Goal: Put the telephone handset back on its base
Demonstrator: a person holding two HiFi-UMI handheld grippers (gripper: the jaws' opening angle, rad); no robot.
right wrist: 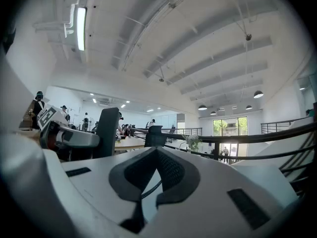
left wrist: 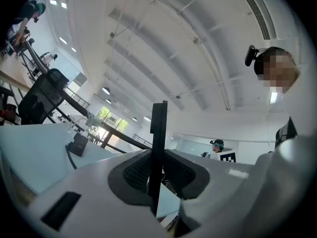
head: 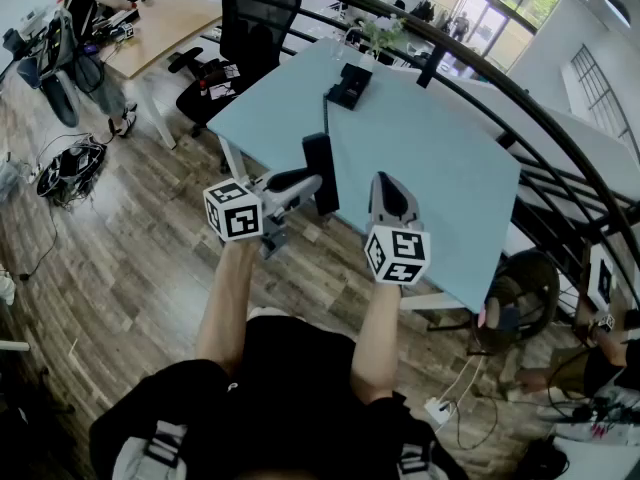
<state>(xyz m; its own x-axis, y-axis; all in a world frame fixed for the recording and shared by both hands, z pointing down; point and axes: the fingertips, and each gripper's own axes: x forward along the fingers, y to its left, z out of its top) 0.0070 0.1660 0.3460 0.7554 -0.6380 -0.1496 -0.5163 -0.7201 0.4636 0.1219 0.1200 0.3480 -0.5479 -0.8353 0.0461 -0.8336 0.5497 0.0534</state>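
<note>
The black telephone handset (head: pixel 321 171) stands upright, off the table, with my left gripper (head: pixel 312 182) shut on it. In the left gripper view the handset (left wrist: pixel 159 128) shows edge-on, clamped between the dark pads. The black base (head: pixel 350 85) sits on the light blue table (head: pixel 440 158), farther out and slightly right of the handset, with a cord trailing from the base (left wrist: pixel 78 144). My right gripper (head: pixel 386 186) hovers beside the handset over the table's near edge, shut with nothing in it. In the right gripper view the handset (right wrist: pixel 107 130) stands at the left.
A black office chair (head: pixel 245 28) stands at the table's far left corner. A curved black railing (head: pixel 520 103) runs along the right. A small plant (head: pixel 383 33) sits at the table's far end. Wood floor and cables lie to the left, and people work at other desks.
</note>
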